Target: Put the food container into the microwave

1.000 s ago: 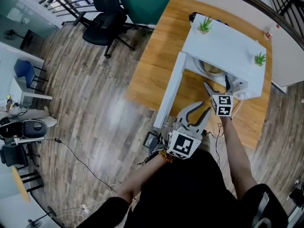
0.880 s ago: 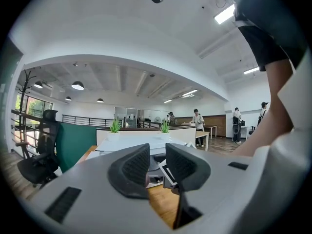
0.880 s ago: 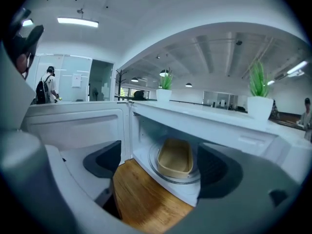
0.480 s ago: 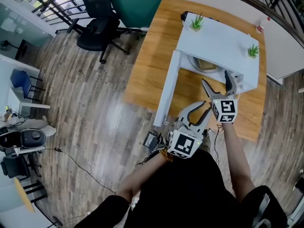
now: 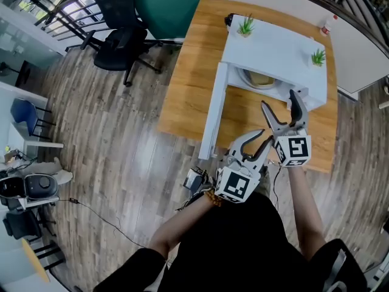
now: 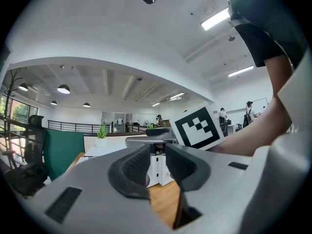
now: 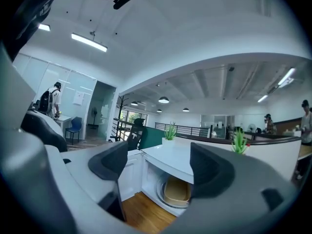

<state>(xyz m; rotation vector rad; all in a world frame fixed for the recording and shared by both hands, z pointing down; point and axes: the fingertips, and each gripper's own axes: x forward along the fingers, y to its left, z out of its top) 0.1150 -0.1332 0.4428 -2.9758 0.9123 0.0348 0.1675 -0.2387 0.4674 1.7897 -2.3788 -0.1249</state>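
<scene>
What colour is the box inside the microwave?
Tan food container; clearest in the right gripper view.

This is an open-plan office on an upper level. A black swivel chair (image 5: 118, 38) on castors stands on the wood-plank floor (image 5: 109, 139) beside a teal partition (image 5: 167, 5), and a blue chair (image 5: 27, 111) is drawn up to a white desk further off. A black railing (image 5: 55, 8) runs along the edge of the floor. The right gripper view shows long strip lights (image 7: 89, 42) and round ceiling lamps (image 7: 164, 100), glass-walled rooms (image 7: 80, 104), and a person with a backpack (image 7: 48, 101) standing near them. A white microwave (image 5: 273, 53) with two small potted plants (image 5: 245, 25) on top sits on a wooden tabletop (image 5: 188, 90), like a staff pantry corner. Loose cables (image 5: 103, 215) trail across the floor.
</scene>
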